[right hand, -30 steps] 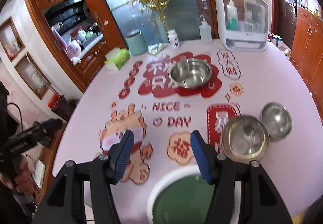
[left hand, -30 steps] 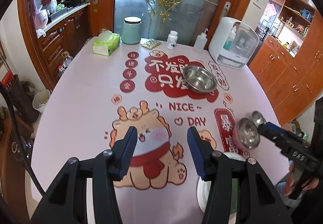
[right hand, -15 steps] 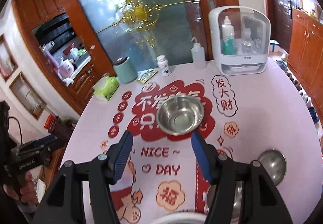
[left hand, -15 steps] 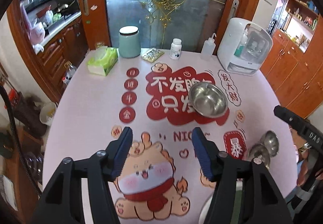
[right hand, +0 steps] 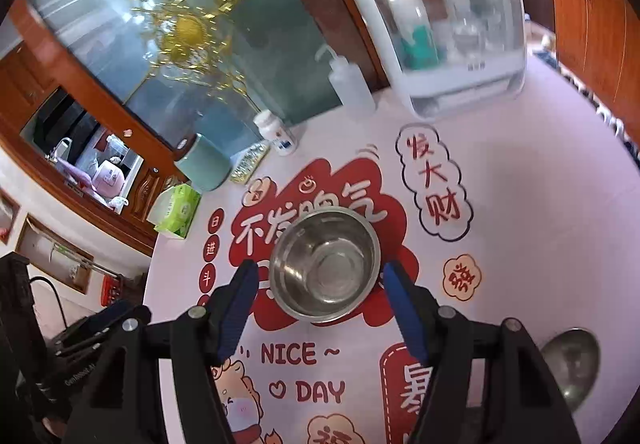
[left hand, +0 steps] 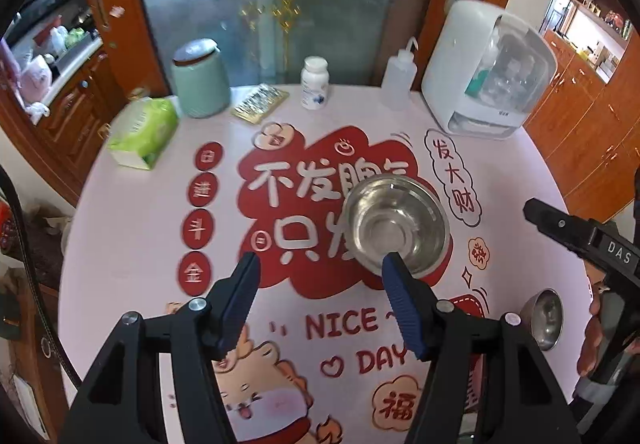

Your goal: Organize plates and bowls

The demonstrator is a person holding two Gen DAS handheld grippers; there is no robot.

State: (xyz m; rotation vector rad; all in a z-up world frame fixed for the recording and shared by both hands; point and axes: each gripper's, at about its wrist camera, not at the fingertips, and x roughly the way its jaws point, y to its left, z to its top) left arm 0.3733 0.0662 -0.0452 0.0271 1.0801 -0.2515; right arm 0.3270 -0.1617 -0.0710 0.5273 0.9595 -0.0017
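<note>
the large steel bowl [left hand: 398, 230] is sitting upright and empty on the red cartoon patch of the pink printed tablecloth [left hand: 132, 236], right of the table's middle in the left wrist view. the left gripper [left hand: 320, 272] is hanging over the cloth with its blue pads spread and nothing between them; its right finger [left hand: 400, 300] is overlapping the bowl's near rim in the picture, though whether it is touching cannot be told. a small steel bowl [left hand: 546, 318] is lying near the right edge, well apart from the large one. the right gripper's black body [left hand: 580, 240] is reaching in from the right, with part of a hand [left hand: 592, 348] below it. along the far edge are standing a mint canister [left hand: 200, 79], a green tissue pack [left hand: 144, 135], a white pill bottle [left hand: 315, 83], a squeeze bottle [left hand: 396, 77] and a white cabinet [left hand: 486, 71].

in the right wrist view, the large steel bowl [right hand: 326, 266] is sitting just beyond and between the tips of the right gripper [right hand: 318, 282], whose jaws are spread apart, wider than the bowl looks, and gripping nothing. the small steel bowl [right hand: 572, 364] is lying at the lower right, blurred. the left gripper's body [right hand: 92, 328] is showing at the left edge.
</note>
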